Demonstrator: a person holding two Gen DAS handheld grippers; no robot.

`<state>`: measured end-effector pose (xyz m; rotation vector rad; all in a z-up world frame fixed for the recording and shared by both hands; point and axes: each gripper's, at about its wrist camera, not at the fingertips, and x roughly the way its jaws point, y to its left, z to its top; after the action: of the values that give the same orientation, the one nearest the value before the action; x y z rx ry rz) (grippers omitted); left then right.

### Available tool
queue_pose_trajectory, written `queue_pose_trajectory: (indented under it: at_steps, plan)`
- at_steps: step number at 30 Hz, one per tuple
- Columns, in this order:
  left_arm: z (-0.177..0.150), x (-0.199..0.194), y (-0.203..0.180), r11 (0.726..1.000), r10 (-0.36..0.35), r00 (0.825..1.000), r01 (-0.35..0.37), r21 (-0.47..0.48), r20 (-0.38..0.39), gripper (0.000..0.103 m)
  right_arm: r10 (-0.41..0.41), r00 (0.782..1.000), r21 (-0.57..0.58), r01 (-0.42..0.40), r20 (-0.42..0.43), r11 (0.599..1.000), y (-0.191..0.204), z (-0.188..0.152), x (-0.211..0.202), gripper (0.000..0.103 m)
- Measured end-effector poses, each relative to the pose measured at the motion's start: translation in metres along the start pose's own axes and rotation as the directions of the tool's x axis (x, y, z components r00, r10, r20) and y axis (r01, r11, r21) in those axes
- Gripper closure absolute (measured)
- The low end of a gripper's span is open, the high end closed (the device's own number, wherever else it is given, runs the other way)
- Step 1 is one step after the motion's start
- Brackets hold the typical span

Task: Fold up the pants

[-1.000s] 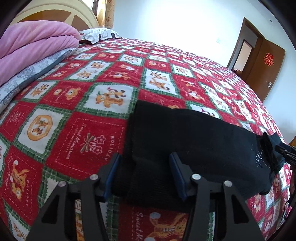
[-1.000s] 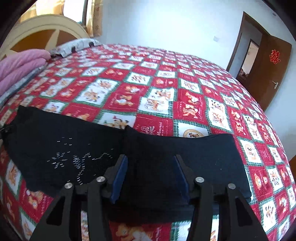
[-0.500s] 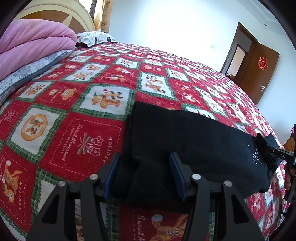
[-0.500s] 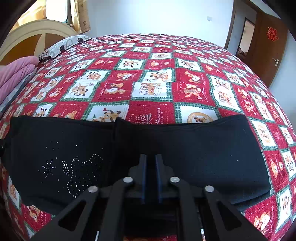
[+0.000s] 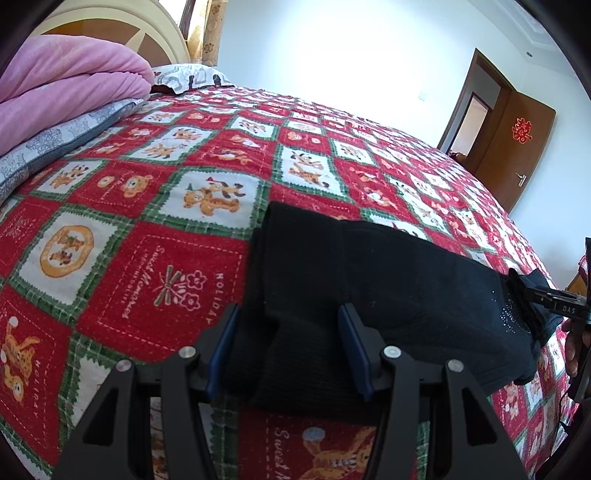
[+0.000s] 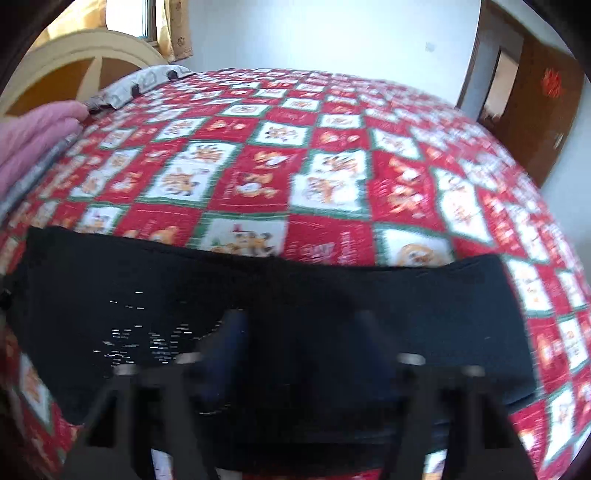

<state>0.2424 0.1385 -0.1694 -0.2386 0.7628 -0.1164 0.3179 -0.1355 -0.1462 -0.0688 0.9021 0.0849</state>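
The black pants (image 5: 388,280) lie folded in a long band across the red patterned bedspread (image 5: 155,280). My left gripper (image 5: 290,347) is open, its blue-padded fingers straddling the near left end of the pants. In the right wrist view the pants (image 6: 332,295) fill the lower frame, with sparkly studs at the left. My right gripper (image 6: 299,350) is open over the near edge of the pants; the view is blurred by motion. The right gripper also shows in the left wrist view (image 5: 554,299) at the pants' far right end.
A pink folded blanket (image 5: 62,85) on a grey quilt sits at the left by the cream headboard (image 5: 110,33). A patterned pillow (image 5: 188,75) lies at the bed's head. A brown door (image 5: 517,144) stands open at the far right.
My right gripper was open a second ago, shut half a second ago, and is open again now while moving. The left gripper has stayed open on the pants' left end.
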Motion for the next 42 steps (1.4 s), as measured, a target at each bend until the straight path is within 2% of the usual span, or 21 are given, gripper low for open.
queue_pose_trajectory:
  at_steps: [3,4,5,8,11,14,16,18,20,21,22,23,24,27,30,33,37,42]
  plan:
    - [0.000,0.000,0.000,1.000,0.000,1.000,0.000,0.000,-0.001,0.047,-0.009,1.000,-0.041,0.009,0.004,0.999,0.011,-0.002,0.000,0.038]
    - [0.000,0.000,0.000,1.000,0.000,1.000,0.000,0.000,-0.001,0.047,-0.012,1.000,-0.045,0.012,-0.004,0.999,0.014,-0.003,0.003,0.046]
    - [0.000,0.000,0.000,1.000,-0.001,1.000,0.001,0.000,-0.001,0.047,-0.016,1.000,-0.047,0.016,-0.016,0.999,0.014,-0.004,0.006,0.066]
    - [-0.001,0.000,0.000,1.000,-0.006,1.000,0.006,-0.003,0.000,0.047,-0.054,0.998,-0.022,0.053,-0.035,0.998,0.007,-0.008,0.017,0.090]
    - [-0.001,-0.001,0.000,1.000,-0.010,1.000,0.010,-0.004,0.003,0.047,-0.044,0.999,-0.005,0.044,-0.022,0.999,0.006,-0.009,0.014,0.093]
    - [0.000,0.000,0.000,1.000,-0.008,1.000,0.008,-0.002,0.000,0.047,-0.033,0.999,-0.038,0.034,0.026,0.999,0.022,-0.004,-0.001,0.094]
    - [0.001,0.000,-0.001,1.000,-0.008,1.000,0.008,-0.001,-0.002,0.047,-0.022,1.000,-0.051,0.022,0.008,0.998,0.030,-0.004,0.007,0.094]
    - [0.002,-0.001,-0.001,1.000,-0.017,1.000,0.017,-0.008,-0.001,0.049,-0.036,0.999,-0.065,0.034,-0.035,0.997,0.034,-0.007,0.024,0.093]
    - [0.003,-0.003,0.002,0.999,-0.034,0.999,0.034,-0.023,-0.004,0.055,-0.074,0.997,-0.130,0.072,-0.013,0.989,0.042,-0.009,0.023,0.089]
    - [0.004,-0.005,0.003,0.999,-0.040,0.999,0.040,-0.035,-0.003,0.062,-0.073,0.997,-0.129,0.071,-0.014,0.989,0.043,-0.009,0.020,0.085]
    - [0.006,-0.008,0.005,0.997,-0.059,0.998,0.059,-0.051,0.000,0.072,-0.065,0.998,-0.125,0.063,-0.015,0.990,0.041,-0.008,0.017,0.066]
    - [0.007,-0.012,0.008,0.995,-0.078,0.997,0.078,-0.063,0.003,0.075,-0.042,0.999,-0.120,0.039,-0.022,0.992,0.038,-0.009,0.013,0.042]
    - [0.009,-0.015,0.010,0.992,-0.100,0.995,0.100,-0.076,0.005,0.079,-0.025,0.999,-0.114,0.022,-0.024,0.993,0.035,-0.011,0.009,0.035]
    - [0.014,-0.019,0.010,0.983,-0.157,0.988,0.156,-0.099,-0.003,0.085,0.034,0.999,-0.103,-0.031,0.025,0.994,0.018,-0.022,-0.019,0.033]
    - [0.020,-0.020,0.001,0.985,-0.152,0.988,0.151,-0.081,-0.010,0.086,0.029,0.998,-0.057,-0.026,0.059,0.998,-0.013,-0.031,-0.038,0.033]
    - [0.024,-0.020,-0.002,0.985,-0.151,0.988,0.150,-0.088,-0.008,0.087,0.033,0.996,0.048,-0.037,0.085,0.998,-0.056,-0.043,-0.054,0.033]
    - [0.030,-0.028,-0.007,0.979,-0.166,0.986,0.167,-0.116,0.020,0.088,0.029,0.994,0.174,-0.046,0.101,0.984,-0.102,-0.063,-0.066,0.033]
    - [0.046,-0.054,-0.034,0.972,-0.210,0.973,0.218,-0.091,0.091,0.088,0.023,0.995,0.220,-0.045,0.102,0.974,-0.118,-0.084,-0.064,0.033]
